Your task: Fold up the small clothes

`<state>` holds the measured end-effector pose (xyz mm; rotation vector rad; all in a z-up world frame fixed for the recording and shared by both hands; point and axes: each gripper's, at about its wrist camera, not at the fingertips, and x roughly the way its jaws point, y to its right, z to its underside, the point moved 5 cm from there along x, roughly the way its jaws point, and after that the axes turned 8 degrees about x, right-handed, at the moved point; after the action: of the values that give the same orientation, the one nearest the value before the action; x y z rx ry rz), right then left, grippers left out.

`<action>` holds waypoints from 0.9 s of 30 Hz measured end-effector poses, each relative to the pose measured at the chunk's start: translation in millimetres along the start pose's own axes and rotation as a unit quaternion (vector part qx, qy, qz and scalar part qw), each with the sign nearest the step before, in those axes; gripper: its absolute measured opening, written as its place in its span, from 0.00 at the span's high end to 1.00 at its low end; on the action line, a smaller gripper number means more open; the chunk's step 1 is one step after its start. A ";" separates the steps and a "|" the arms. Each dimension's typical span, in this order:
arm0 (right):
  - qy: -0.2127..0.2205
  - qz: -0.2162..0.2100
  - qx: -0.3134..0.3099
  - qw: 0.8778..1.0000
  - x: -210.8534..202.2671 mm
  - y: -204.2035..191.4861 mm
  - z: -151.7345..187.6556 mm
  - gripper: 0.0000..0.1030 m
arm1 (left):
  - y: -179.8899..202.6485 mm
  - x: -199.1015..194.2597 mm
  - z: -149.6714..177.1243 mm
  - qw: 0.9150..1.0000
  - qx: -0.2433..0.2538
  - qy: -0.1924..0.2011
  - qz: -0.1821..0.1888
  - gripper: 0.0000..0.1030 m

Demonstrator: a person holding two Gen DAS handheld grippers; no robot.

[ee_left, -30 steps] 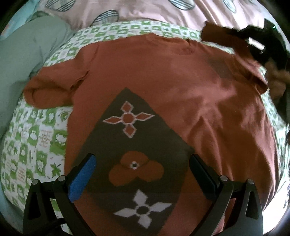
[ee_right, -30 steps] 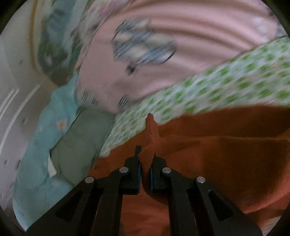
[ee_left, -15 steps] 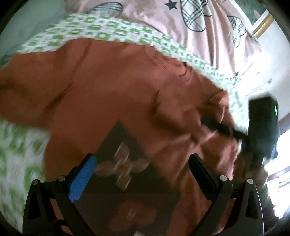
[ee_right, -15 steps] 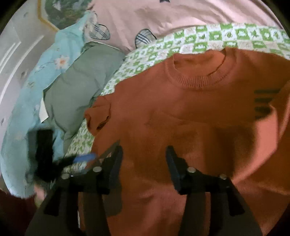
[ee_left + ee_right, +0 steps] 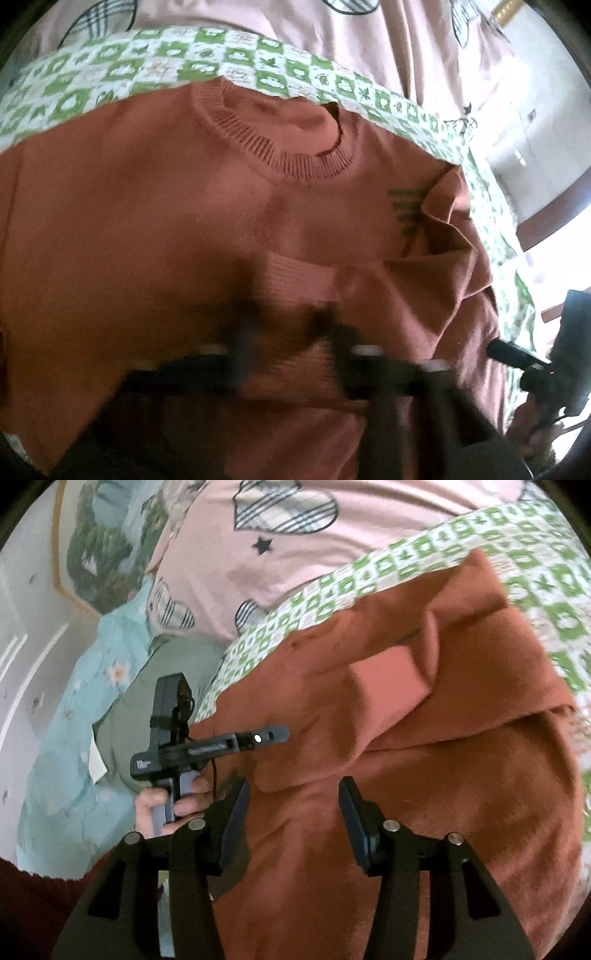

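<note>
A rust-orange knit sweater [image 5: 147, 229] lies on the green-and-white checked blanket [image 5: 155, 70], collar [image 5: 280, 147] away from me. Its right sleeve [image 5: 436, 258] is folded across the chest, the cuff [image 5: 295, 280] near the middle. My left gripper [image 5: 284, 321] is motion-blurred low in its own view, with the jaws partly closed around the ribbed cuff. In the right wrist view it [image 5: 284, 734] reaches in from the left over the sweater [image 5: 443, 775]. My right gripper [image 5: 293, 808] is open and empty just above the sweater body, below the folded sleeve [image 5: 391, 679].
A pink quilt with plaid hearts [image 5: 295, 535] lies beyond the blanket [image 5: 535, 590]. A grey-green cloth [image 5: 155, 686] and a light blue floral cloth [image 5: 74, 709] lie at the left. The right gripper's body [image 5: 554, 362] shows at the right edge of the left wrist view.
My right gripper let go of the sleeve, opened and drew back. My left gripper moved up the sweater to the folded sleeve's cuff and its jaws narrowed.
</note>
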<state>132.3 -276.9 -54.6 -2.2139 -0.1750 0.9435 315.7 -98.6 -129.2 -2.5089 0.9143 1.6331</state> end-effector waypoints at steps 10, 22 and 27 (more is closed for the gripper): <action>0.077 0.109 0.024 0.991 -43.8 33.9 -35.0 0.50 | -97.3 -90.7 17.8 0.984 -0.101 0.099 -0.107 0.95; 0.061 0.216 0.039 0.974 -13.9 97.6 -109.5 0.50 | -121.2 -94.5 32.2 0.978 -0.155 0.103 -0.098 0.95; 0.019 0.210 0.029 0.977 14.9 109.2 -108.6 0.50 | -110.0 -106.0 23.8 0.984 -0.136 0.080 -0.079 0.95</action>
<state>200.6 -412.7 -83.3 -2.2556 0.3500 1.1090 317.8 49.1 -83.5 -2.8418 0.5109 1.6237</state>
